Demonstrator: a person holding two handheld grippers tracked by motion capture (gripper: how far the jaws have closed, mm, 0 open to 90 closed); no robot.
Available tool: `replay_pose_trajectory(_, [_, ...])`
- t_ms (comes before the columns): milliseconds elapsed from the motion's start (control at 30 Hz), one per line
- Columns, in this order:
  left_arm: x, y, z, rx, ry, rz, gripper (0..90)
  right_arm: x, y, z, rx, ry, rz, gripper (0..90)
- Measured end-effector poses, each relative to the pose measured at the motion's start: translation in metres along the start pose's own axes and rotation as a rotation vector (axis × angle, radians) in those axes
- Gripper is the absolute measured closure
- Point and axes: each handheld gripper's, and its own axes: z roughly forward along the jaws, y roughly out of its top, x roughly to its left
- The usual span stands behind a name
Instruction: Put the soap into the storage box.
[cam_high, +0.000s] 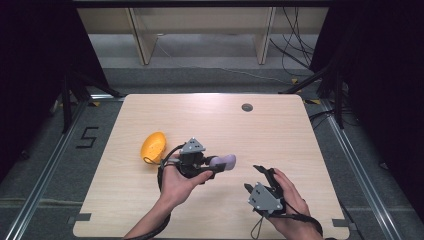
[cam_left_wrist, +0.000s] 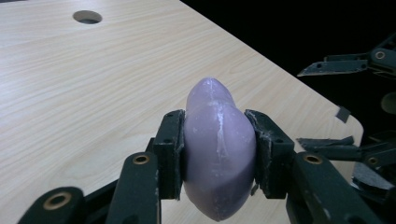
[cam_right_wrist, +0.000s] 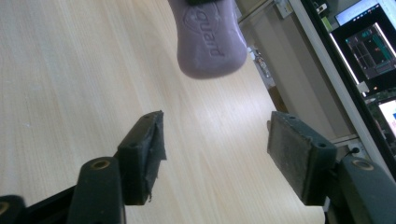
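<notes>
— Between the left gripper (cam_left_wrist: 218, 154) jaws: what?
— A smooth, rounded lilac soap bar (cam_left_wrist: 218, 149), pinched at its sides.
— Beyond the right gripper (cam_right_wrist: 215, 158)?
— Its jaws stand spread, empty; the bar ahead shows embossed lettering. Farther off, an orange oval object (cam_high: 153, 146).

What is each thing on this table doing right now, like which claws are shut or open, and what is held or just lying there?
Left gripper: shut on the purple soap bar, holding it above the table.
Purple soap bar: clamped between the pads, off the table.
Right gripper: open, nothing between its pads, short of the soap.
Orange thing: lying on the table, untouched.
Table: bare wood, one round hole near the far edge.
</notes>
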Motion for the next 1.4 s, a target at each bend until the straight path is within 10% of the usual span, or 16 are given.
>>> replay_pose_trajectory(1400, [0.027,-0.019,-0.018,-0.098,0.303,-0.026,58.8,-0.012,-0.017,-0.002,0.051,-0.020,0.069,40.5])
